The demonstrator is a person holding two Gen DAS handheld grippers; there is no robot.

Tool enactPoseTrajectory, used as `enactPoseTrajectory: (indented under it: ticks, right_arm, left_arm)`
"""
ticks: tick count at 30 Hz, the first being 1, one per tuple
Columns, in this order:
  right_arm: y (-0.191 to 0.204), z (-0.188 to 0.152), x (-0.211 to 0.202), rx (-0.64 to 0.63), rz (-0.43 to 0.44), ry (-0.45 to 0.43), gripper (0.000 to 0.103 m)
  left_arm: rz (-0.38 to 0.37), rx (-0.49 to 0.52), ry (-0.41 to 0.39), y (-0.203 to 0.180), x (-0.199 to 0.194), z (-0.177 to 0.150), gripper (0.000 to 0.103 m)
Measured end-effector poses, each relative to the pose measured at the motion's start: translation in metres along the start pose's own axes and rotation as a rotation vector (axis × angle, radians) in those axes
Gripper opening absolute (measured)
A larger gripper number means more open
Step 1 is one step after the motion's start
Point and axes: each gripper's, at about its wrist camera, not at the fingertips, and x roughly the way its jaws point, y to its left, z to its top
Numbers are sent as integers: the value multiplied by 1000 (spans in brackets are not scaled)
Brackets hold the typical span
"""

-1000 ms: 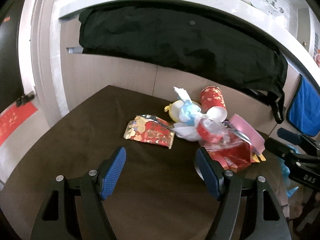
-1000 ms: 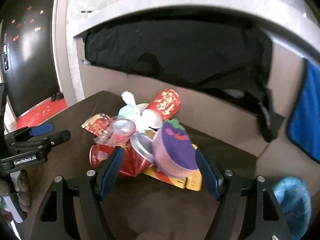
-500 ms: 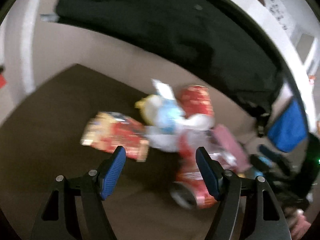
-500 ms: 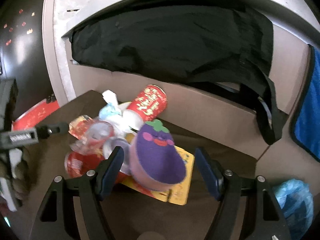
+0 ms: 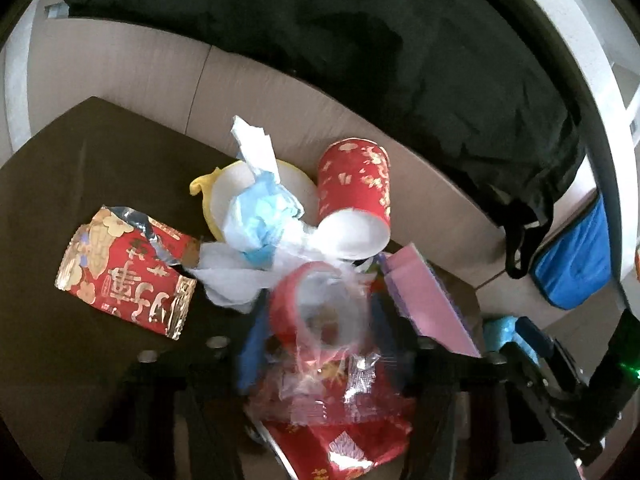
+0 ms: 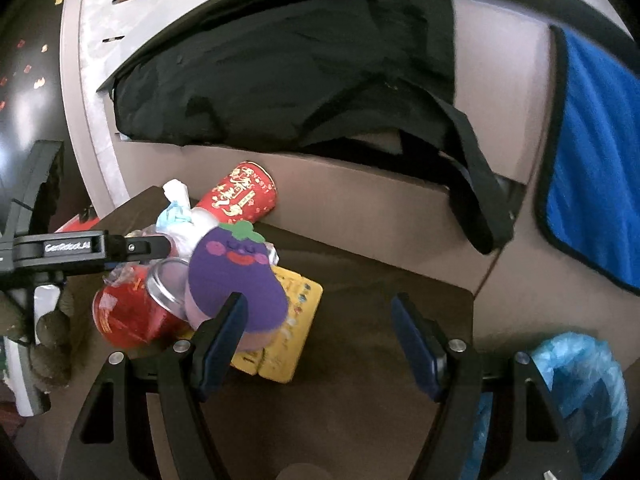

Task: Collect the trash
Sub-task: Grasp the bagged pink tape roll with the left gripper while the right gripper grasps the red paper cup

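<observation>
L hand-held gripper (image 5: 316,344): jaws narrowed round a clear crinkled plastic wrapper (image 5: 332,340) w/ a red ring showing through it; blue pads sit at either side of the bundle, contact looks made but frame is dark and blurred there, so a firm grip can't be confirmed. Below the wrapper, a red can (image 6: 132,312) lies on its side on the brown tabletop (image 5: 80,160).

Ahead of L gripper: red paper cup (image 5: 356,196) on its side, mouth toward camera; white/blue crumpled tissue (image 5: 260,216) over a yellow dish (image 5: 212,196). Ahead-left, apart from the heap: flat red-gold foil packet (image 5: 124,276). To its right: pink-backed eggplant toy (image 6: 236,276), leaning on the can.

R hand-held gripper (image 6: 320,328): jaws wide apart, holding nothing. Its left finger overlaps the eggplant toy's lower edge in view; can't tell if touching. Yellow card (image 6: 288,320) lies flat under the toy, partly between the fingers. Blue bag (image 6: 576,392) lower right of R gripper, off the tabletop edge.
</observation>
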Motion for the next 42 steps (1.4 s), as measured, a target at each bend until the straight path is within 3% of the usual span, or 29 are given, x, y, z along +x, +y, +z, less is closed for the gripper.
enactPoseTrajectory:
  ticks: [8, 16, 23, 28, 33, 37, 42]
  right_arm:
    - [15, 1, -2, -27, 47, 5, 71]
    - [58, 38, 6, -47, 92, -11, 71]
    - [92, 76, 51, 64, 51, 8, 71]
    - [107, 94, 104, 115, 6, 107, 71]
    - [105, 98, 131, 161, -48, 167, 71]
    - [104, 94, 147, 194, -29, 228, 71]
    - [108, 95, 144, 149, -14, 201, 61]
  left_arm:
    - [33, 47, -104, 2, -44, -16, 37]
    - [285, 47, -301, 30, -100, -32, 37]
    - [351, 68, -346, 44, -112, -40, 37]
    - [371, 84, -357, 47, -109, -46, 37]
    - [348, 47, -347, 54, -111, -44, 37]
    - [318, 16, -348, 59, -117, -43, 37]
    - [311, 2, -354, 62, -120, -42, 37]
